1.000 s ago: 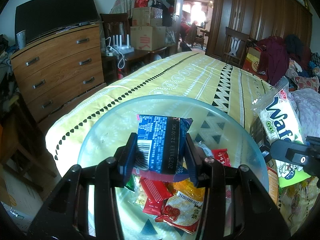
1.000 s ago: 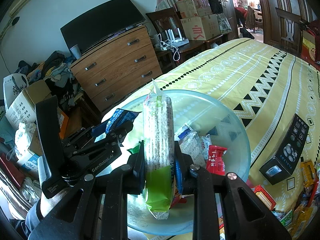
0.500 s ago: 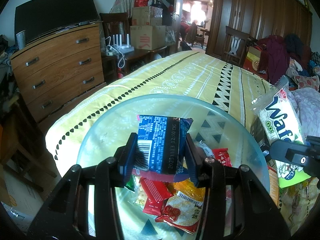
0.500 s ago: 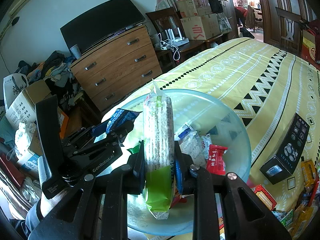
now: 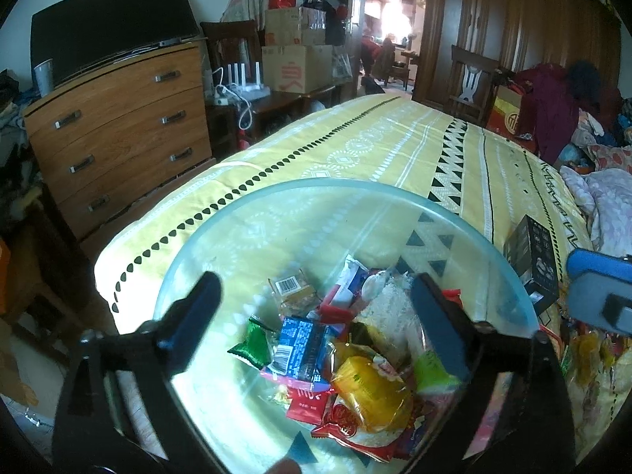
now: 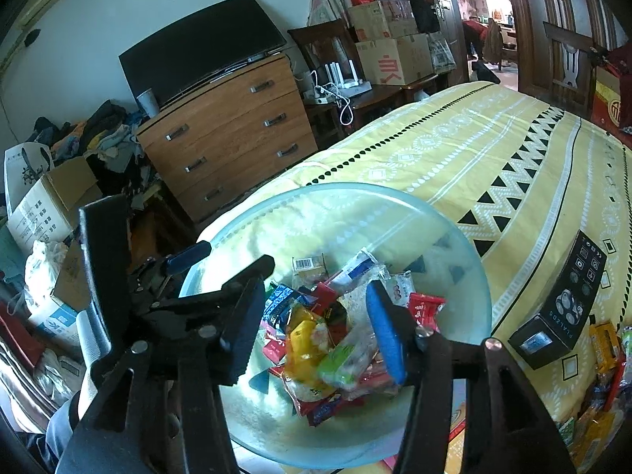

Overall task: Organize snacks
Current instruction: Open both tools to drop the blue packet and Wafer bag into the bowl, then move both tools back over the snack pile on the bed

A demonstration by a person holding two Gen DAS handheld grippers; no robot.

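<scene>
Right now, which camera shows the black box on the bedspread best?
The right wrist view: the black box lies whole and unobstructed beside the glass bowl. In the left wrist view it sits small at the bowl's rim, partly hidden behind it.

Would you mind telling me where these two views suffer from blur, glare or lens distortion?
Left wrist view: the left gripper fingers are smeared by blur, the doorway is blown out, and glare whitens the glass bowl near its left wall. Right wrist view: sharper on the right gripper, though fisheye bends the dresser and darkens the corners.
</scene>
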